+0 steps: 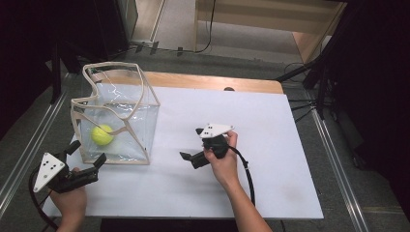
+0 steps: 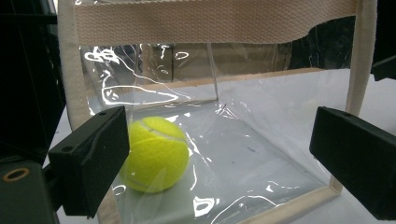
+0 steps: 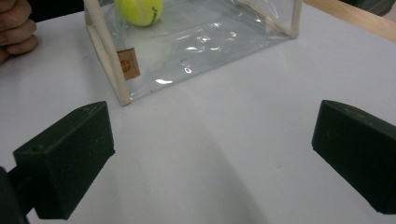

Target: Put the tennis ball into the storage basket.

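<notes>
A clear plastic tote bag [image 1: 130,121] with cream fabric trim and handles stands upright at the table's left. A yellow tennis ball [image 1: 102,135] rests on its floor, near the front left corner. The ball [image 2: 156,154] lies behind the clear wall in the left gripper view, and the ball [image 3: 139,11] sits at the top of the right gripper view. My left gripper [image 1: 87,152] stands open just outside the bag's front left corner, nothing between its jaws. My right gripper [image 1: 192,143] is open over bare table right of the bag, pointing toward it.
The white tabletop [image 1: 270,145] has free room to the right and in front. A wooden strip [image 1: 217,82] runs along the far edge. Metal rails [image 1: 29,140] flank the table, and cables and stand legs lie on the floor at the back right.
</notes>
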A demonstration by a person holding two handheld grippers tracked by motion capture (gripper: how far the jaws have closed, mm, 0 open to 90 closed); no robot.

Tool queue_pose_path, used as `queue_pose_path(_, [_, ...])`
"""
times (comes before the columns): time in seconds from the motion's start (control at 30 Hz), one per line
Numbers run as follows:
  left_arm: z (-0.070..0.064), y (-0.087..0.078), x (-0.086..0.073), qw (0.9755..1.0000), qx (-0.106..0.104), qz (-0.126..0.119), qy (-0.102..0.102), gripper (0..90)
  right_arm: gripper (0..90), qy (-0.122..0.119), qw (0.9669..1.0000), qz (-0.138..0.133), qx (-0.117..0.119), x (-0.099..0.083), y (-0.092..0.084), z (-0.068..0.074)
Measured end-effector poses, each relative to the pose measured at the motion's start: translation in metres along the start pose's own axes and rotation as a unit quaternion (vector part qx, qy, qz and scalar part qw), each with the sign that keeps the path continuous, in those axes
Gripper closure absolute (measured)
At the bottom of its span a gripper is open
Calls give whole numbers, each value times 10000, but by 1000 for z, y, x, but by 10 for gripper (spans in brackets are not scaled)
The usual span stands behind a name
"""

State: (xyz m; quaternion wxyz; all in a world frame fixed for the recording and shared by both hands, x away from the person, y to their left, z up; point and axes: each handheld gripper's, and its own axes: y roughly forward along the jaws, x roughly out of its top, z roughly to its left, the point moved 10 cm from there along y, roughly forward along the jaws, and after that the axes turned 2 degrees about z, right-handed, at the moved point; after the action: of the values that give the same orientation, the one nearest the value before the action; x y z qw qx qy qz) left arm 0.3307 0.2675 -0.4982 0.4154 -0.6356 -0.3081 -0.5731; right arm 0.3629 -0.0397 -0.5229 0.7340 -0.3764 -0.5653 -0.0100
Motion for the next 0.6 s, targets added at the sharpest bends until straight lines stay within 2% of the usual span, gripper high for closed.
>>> queue_pose_path(0.23, [-1,0,0,10000,-2,11,0,53,0,217,9996,-30,-173,-19,-17,-11])
queue_pose_path(0.6, [-1,0,-1,10000,-1,27,13,54,0,390,9984,-72,-408,-38,-40,-24])
